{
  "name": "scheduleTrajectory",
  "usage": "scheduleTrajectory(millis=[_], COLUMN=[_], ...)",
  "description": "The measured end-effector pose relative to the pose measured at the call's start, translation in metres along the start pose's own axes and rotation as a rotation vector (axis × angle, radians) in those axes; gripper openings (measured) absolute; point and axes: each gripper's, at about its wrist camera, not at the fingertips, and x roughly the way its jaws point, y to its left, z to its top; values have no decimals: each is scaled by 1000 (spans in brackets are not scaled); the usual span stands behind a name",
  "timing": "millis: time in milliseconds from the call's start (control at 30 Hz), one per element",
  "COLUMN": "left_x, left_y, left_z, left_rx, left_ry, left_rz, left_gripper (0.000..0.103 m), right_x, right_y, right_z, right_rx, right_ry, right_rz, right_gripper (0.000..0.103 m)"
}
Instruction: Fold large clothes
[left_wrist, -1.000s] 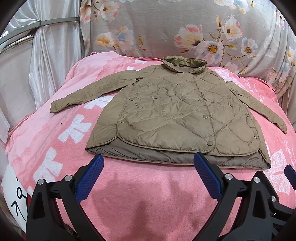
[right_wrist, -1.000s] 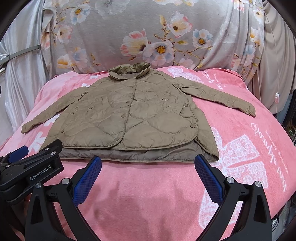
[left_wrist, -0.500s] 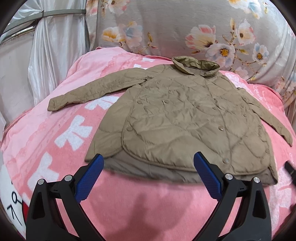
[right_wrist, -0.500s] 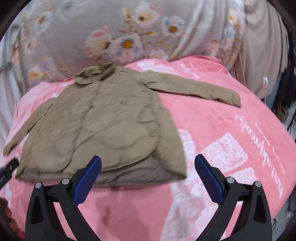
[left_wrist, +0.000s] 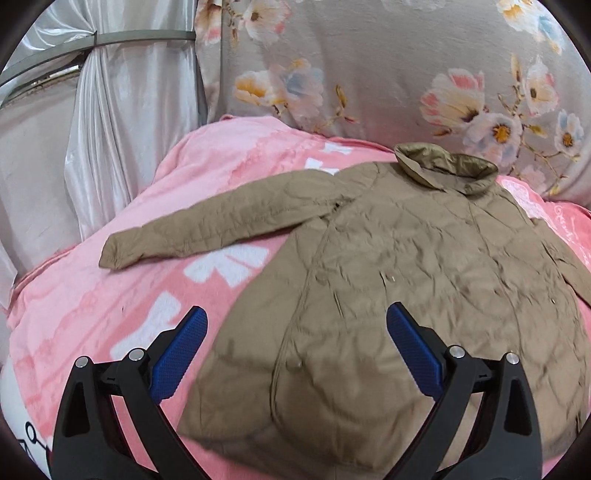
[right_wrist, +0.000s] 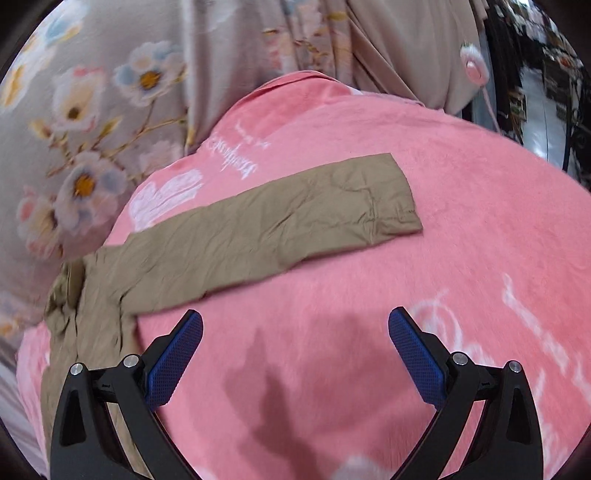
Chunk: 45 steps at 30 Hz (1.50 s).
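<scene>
A tan quilted jacket (left_wrist: 406, 280) lies flat, front up, on a pink blanket (left_wrist: 92, 306), collar away from me and sleeves spread. In the left wrist view its left sleeve (left_wrist: 221, 225) stretches to the left. My left gripper (left_wrist: 297, 328) is open and empty, hovering over the jacket's lower left body. In the right wrist view the right sleeve (right_wrist: 280, 225) lies stretched out, its cuff (right_wrist: 395, 199) at the right. My right gripper (right_wrist: 295, 332) is open and empty above bare blanket (right_wrist: 480, 258), just short of the sleeve.
A grey floral cloth (left_wrist: 369, 66) hangs behind the bed. A silvery curtain (left_wrist: 122, 110) hangs at the left. A pink round pendant on a cord (right_wrist: 472, 66) hangs at the right edge, with a dark cluttered room (right_wrist: 546, 74) beyond.
Both grippers moved forward and apart. The left now hovers over the jacket's left body; the right swung to the right sleeve. Both stayed open.
</scene>
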Motion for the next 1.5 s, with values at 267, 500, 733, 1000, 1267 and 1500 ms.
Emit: scheduleTrajectory(millis=[267, 500, 733, 1000, 1267, 1500], left_x=[33, 54, 64, 78, 92, 96], left_y=[-6, -18, -17, 13, 51, 63], left_z=[12, 16, 23, 21, 8, 13], left_rx=[-19, 28, 14, -29, -90, -162], left_ry=[57, 77, 74, 112, 163, 168], left_rz=[-15, -37, -43, -18, -18, -121], left_gripper=[96, 96, 96, 96, 96, 96], right_x=[46, 34, -46, -44, 2, 19], right_y=[-22, 55, 253, 415, 466, 461], right_z=[27, 67, 24, -109, -232, -266], right_rx=[189, 59, -405, -763, -950, -1020], right_ry=[-14, -76, -123, 28, 221, 290], right_rz=[82, 156, 458, 639, 603, 548], right_gripper=[90, 11, 10, 9, 11, 30])
